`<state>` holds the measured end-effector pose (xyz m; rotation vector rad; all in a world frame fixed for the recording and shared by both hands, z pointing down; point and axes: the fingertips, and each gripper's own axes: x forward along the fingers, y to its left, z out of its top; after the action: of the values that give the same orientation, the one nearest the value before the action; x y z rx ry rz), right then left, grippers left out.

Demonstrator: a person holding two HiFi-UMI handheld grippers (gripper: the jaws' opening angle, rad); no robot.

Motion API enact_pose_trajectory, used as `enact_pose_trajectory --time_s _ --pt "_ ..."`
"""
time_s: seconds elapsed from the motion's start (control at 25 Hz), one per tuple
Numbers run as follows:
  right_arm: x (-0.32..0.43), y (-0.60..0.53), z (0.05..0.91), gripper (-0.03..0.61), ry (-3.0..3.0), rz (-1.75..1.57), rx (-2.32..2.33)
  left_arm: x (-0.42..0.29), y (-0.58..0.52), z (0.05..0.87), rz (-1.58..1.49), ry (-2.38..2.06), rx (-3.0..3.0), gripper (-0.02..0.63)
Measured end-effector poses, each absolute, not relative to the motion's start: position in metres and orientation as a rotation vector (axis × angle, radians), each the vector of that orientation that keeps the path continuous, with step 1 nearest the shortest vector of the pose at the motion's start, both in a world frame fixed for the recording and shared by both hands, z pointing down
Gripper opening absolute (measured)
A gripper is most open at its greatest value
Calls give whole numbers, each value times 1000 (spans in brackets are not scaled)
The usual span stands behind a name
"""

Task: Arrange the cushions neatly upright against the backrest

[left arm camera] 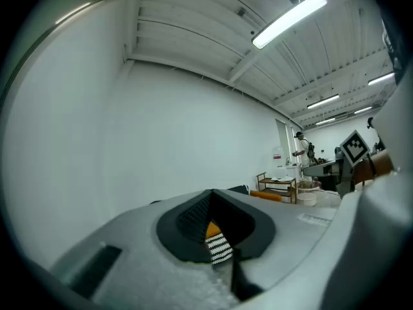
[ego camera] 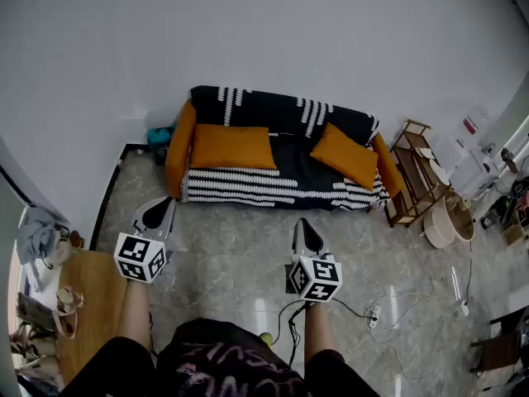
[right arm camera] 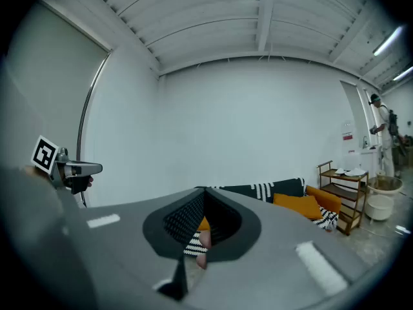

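Note:
A sofa [ego camera: 281, 190] with a black-and-white patterned cover and orange arms stands against the white wall. One orange cushion [ego camera: 231, 146] rests at its left end, near the backrest. A second orange cushion [ego camera: 345, 155] lies skewed on the right half of the seat; the right gripper view shows this cushion [right arm camera: 298, 205] too. My left gripper [ego camera: 159, 208] and right gripper [ego camera: 304, 226] are both shut and empty. They hang over the floor, short of the sofa's front. The jaws of the left gripper [left arm camera: 208, 206] and of the right gripper [right arm camera: 201, 217] point toward the sofa.
A wooden shelf unit [ego camera: 413, 172] stands just right of the sofa, with a round tub [ego camera: 446, 222] beside it. A wooden table [ego camera: 91, 304] is at my left. Cables and a power strip [ego camera: 376, 317] lie on the tiled floor at my right.

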<state>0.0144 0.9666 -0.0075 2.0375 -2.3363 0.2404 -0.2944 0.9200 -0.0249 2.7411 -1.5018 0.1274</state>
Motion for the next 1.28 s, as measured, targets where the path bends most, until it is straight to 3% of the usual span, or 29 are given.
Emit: enact_pose_trajectory --time_s 1.28 --pt "-55 964 9 12 -2265 191 2066 -362 907 -6 96 -1420 2717 -2"
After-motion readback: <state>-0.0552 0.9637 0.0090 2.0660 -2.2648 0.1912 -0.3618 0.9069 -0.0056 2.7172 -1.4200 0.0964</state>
